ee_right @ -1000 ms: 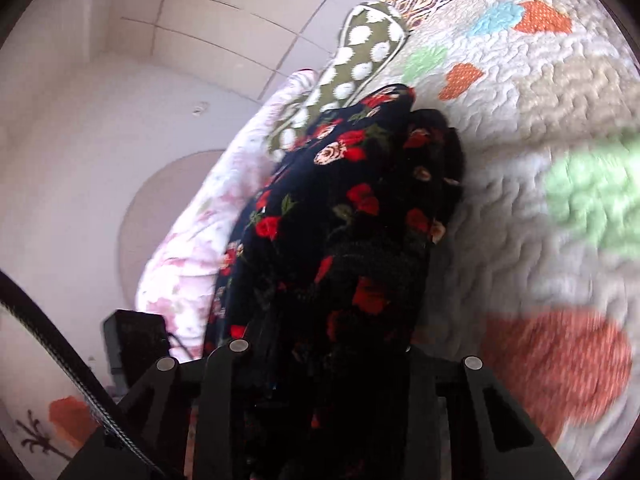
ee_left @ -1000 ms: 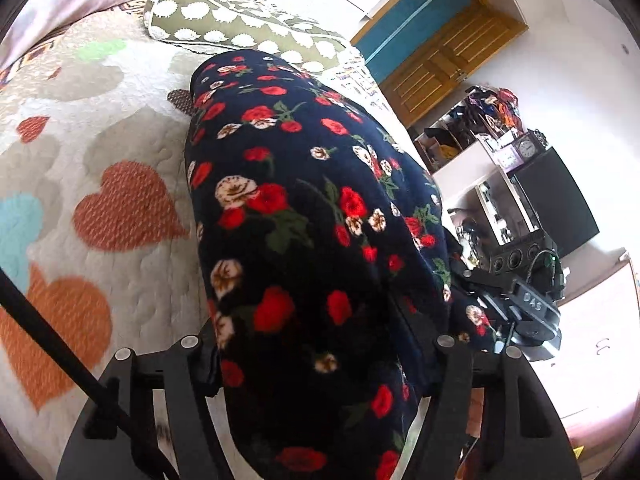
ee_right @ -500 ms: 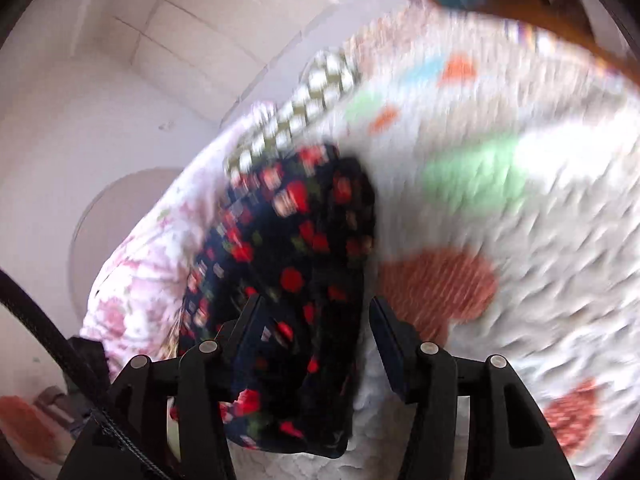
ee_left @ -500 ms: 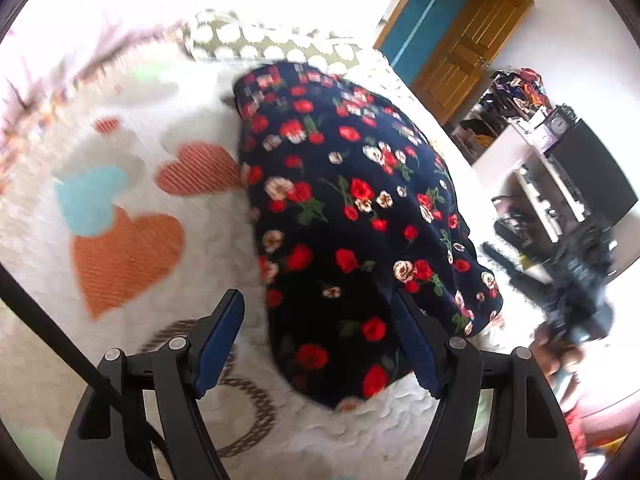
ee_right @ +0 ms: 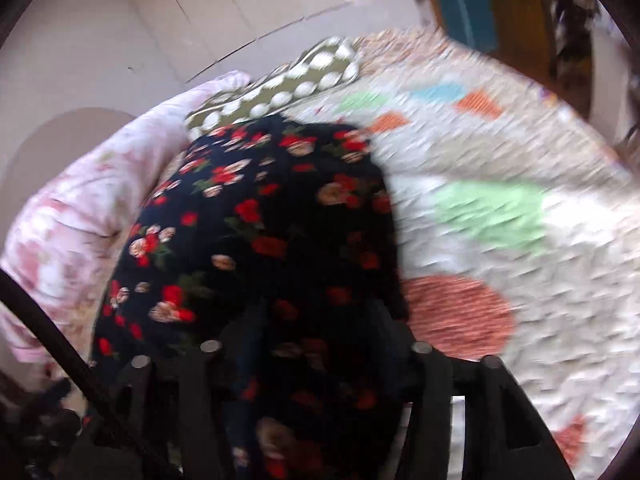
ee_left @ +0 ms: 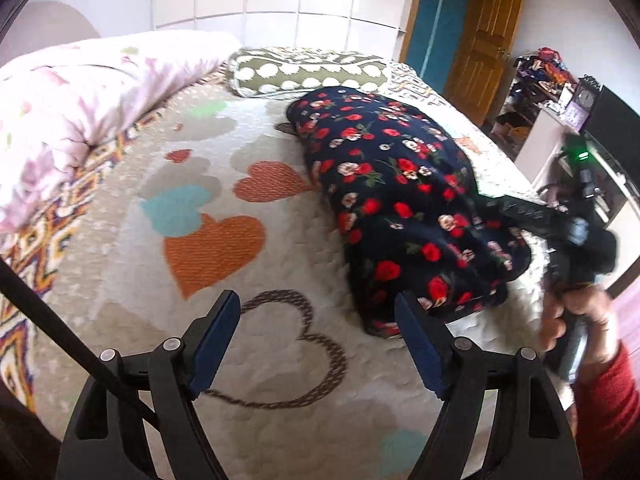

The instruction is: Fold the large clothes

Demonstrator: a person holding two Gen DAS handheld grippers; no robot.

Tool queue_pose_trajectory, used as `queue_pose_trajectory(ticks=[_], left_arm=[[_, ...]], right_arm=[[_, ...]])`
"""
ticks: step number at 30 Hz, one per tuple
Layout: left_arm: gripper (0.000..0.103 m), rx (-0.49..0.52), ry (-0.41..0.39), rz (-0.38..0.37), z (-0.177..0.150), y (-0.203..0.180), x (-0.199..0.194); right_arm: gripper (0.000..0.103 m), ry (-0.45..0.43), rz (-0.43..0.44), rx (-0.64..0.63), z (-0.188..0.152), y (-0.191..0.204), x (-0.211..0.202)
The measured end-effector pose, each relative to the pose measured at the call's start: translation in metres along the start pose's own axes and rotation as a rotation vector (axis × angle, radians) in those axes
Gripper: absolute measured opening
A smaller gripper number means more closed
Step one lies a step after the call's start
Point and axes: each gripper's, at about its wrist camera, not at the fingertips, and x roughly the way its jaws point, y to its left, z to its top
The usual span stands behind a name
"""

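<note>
Fold laid; floral dress (ee_left: pixel 404 200) on quilt (ee_left: pixel 168 280). My left gripper (ee_left: pixel 316 340) just opened, empty. Right gripper (ee_right: pixel 316 364) closing astride cloth, grip unclear. Next: regrasp an edge.

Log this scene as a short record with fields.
garment: dark floral garment, folded into a bundle on the heart-print bedspread
left claw: open, jaws have just been opening, nothing between them
right claw: jaws have just been closing, garment between them; grip unclear through blur
behind: dotted pillow, pink duvet
</note>
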Motion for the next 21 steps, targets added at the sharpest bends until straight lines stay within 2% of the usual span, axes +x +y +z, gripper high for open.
queue_pose_trajectory(ticks=[2,3,5,7,9,11,12,14,15,16,19,21], left_arm=[[0.079,-0.007,-0.003,0.015,-0.005,0.004,-0.001],[0.079,-0.014,-0.002,0.018,-0.007,0.006,-0.001],[0.079,-0.024,0.005,0.021,-0.011,0.008,-0.001],[0.079,-0.027,0.01,0.019,-0.015,0.007,-0.002],[0.079,-0.026,0.009,0.013,-0.017,0.006,-0.002],[0.079,-0.018,0.006,0.012,-0.02,0.004,-0.004],[0.079,-0.012,0.005,0.015,-0.022,0.003,-0.004],[0.079,0.0,0.006,0.023,-0.024,0.002,-0.004],[0.079,0.005,0.008,0.026,-0.025,0.003,-0.003],[0.079,0.006,0.009,0.027,-0.026,0.004,-0.003],[0.079,0.0,0.011,0.03,-0.028,0.01,-0.001],[0.079,-0.01,0.012,0.032,-0.029,0.014,-0.002]], right_arm=[[0.054,-0.05,-0.024,0.0,0.002,0.002,-0.018],[0.053,-0.071,0.01,0.008,0.006,0.005,-0.025],[0.051,-0.085,0.154,0.038,0.013,0.01,-0.034],[0.051,-0.064,0.372,0.08,0.025,0.02,-0.034],[0.051,0.005,0.536,0.11,0.037,0.034,-0.019],[0.051,0.081,0.636,0.127,0.052,0.042,0.012],[0.051,0.106,0.626,0.15,0.055,0.039,0.025],[0.037,0.17,0.619,0.242,0.059,0.024,0.06],[0.008,0.18,0.594,0.291,0.06,0.011,0.075],[0.0,0.182,0.569,0.314,0.059,0.002,0.082],[0.0,0.154,0.618,0.392,0.051,-0.023,0.088],[0.0,0.15,0.613,0.375,0.05,-0.025,0.083]])
